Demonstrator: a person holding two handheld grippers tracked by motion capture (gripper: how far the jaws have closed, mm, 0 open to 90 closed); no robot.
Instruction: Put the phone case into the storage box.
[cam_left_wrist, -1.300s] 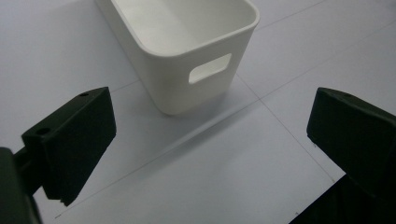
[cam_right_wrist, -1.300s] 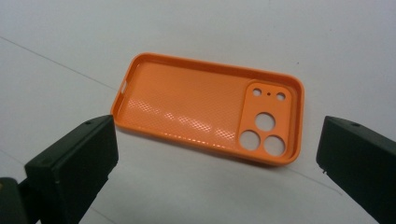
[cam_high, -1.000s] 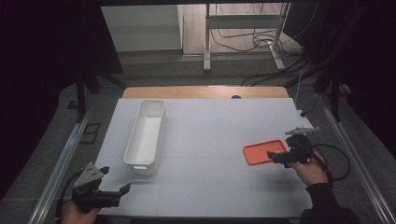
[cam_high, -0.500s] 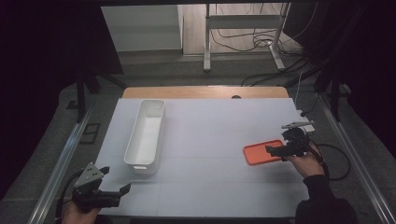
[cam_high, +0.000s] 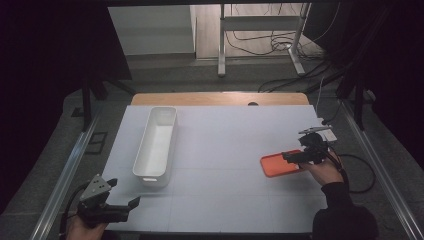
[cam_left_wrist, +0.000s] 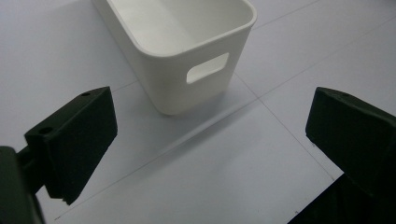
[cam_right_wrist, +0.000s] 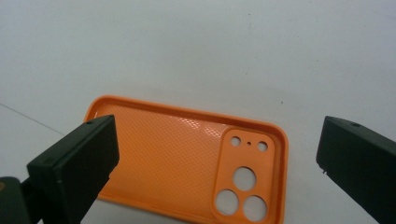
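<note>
Right tongs (cam_high: 289, 156) nearer orange case (cam_right_wrist: 187, 163)

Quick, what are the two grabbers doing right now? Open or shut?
Left gripper: open, holding nothing, near the white bin.
Right gripper: open, holding nothing, over the orange phone case.
</note>
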